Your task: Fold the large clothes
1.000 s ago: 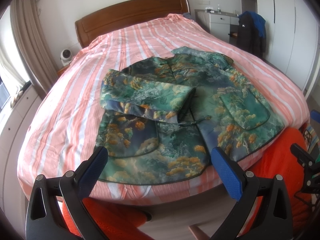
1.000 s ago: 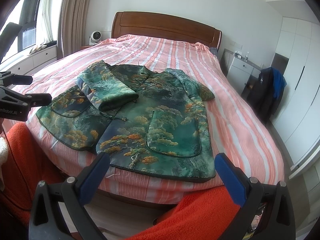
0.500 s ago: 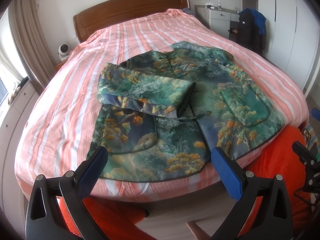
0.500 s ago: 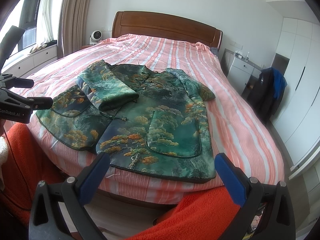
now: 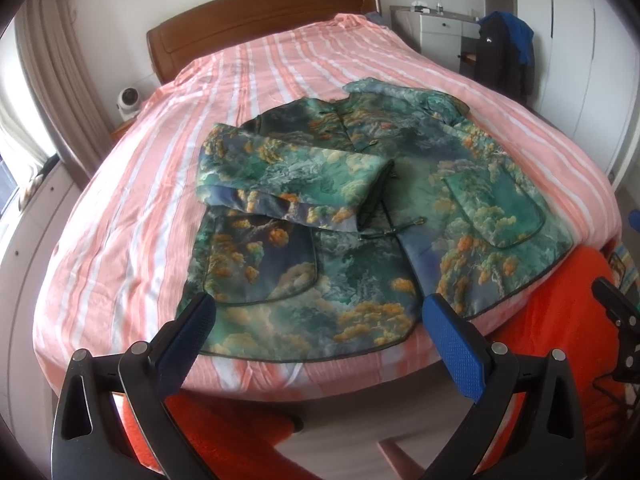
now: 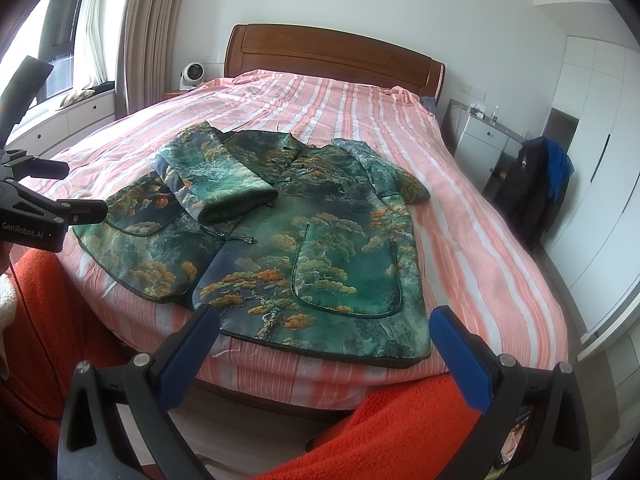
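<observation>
A green and blue jacket with orange tree print (image 5: pixel 360 208) lies flat, front up, at the foot of the bed; it also shows in the right wrist view (image 6: pixel 304 240). Its left sleeve (image 5: pixel 292 184) is folded across the chest. Its right sleeve (image 6: pixel 380 168) lies alongside the body. My left gripper (image 5: pixel 316 320) is open and empty, hovering over the jacket's hem. My right gripper (image 6: pixel 324 328) is open and empty, just short of the right hem. The left gripper's body shows at the left edge of the right wrist view (image 6: pixel 36 216).
The bed has a pink and white striped cover (image 5: pixel 132 216) and a wooden headboard (image 6: pixel 332 56). An orange blanket (image 6: pixel 400 428) lies below the bed's foot. A white cabinet (image 6: pixel 480 144), a dark coat on a chair (image 6: pixel 536 184) and white wardrobes stand on the right.
The left gripper has moved slightly closer and lower toward the jacket's hem. The right gripper has hardly moved. The jacket has not moved.
</observation>
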A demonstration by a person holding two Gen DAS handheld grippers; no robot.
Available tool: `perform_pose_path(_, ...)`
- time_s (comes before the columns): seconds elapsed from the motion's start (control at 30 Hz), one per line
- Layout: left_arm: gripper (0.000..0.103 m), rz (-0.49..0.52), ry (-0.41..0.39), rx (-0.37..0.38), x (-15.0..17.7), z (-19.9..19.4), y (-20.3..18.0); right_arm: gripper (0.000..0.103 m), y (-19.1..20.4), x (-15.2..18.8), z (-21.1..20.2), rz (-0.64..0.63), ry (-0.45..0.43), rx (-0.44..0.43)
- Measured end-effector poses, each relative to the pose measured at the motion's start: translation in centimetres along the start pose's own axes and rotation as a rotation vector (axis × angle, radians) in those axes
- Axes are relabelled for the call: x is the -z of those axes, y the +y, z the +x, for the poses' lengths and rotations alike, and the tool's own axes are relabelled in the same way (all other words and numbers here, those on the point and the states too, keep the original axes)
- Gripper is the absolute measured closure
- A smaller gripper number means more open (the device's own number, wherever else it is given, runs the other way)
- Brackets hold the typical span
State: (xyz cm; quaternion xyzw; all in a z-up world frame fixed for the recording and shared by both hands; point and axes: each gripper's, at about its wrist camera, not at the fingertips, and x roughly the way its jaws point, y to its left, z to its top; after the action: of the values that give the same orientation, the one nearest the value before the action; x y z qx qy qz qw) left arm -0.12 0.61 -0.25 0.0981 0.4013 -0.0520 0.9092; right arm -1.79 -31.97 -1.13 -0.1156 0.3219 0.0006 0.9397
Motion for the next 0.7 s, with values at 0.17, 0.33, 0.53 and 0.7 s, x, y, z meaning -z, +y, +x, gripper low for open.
perform_pose_path(0.17, 0.0, -0.001, 0.016, -0.01, 0.1, 0.6, 0.2, 0.0, 0.1, 0.0, 0.0, 0.001, 0.002, -0.001)
perform_pose_path(0.33, 0.0, 0.022, 0.021, -0.028, -0.2, 1.7, 0.9, 0.0, -0.2, -0.2, -0.1, 0.005, 0.003, -0.002)
perform_pose_path(0.53, 0.0, -0.036, 0.07, 0.05, -1.6, 3.9, 5.4, 0.0, -1.7, -0.3, 0.3, 0.036, 0.01, 0.019)
perform_pose_path(0.7, 0.0, -0.033, 0.147, 0.033, -0.4, 8.4, 7.7, 0.0, -2.5, -0.1, 0.9, 0.037, 0.014, 0.019)
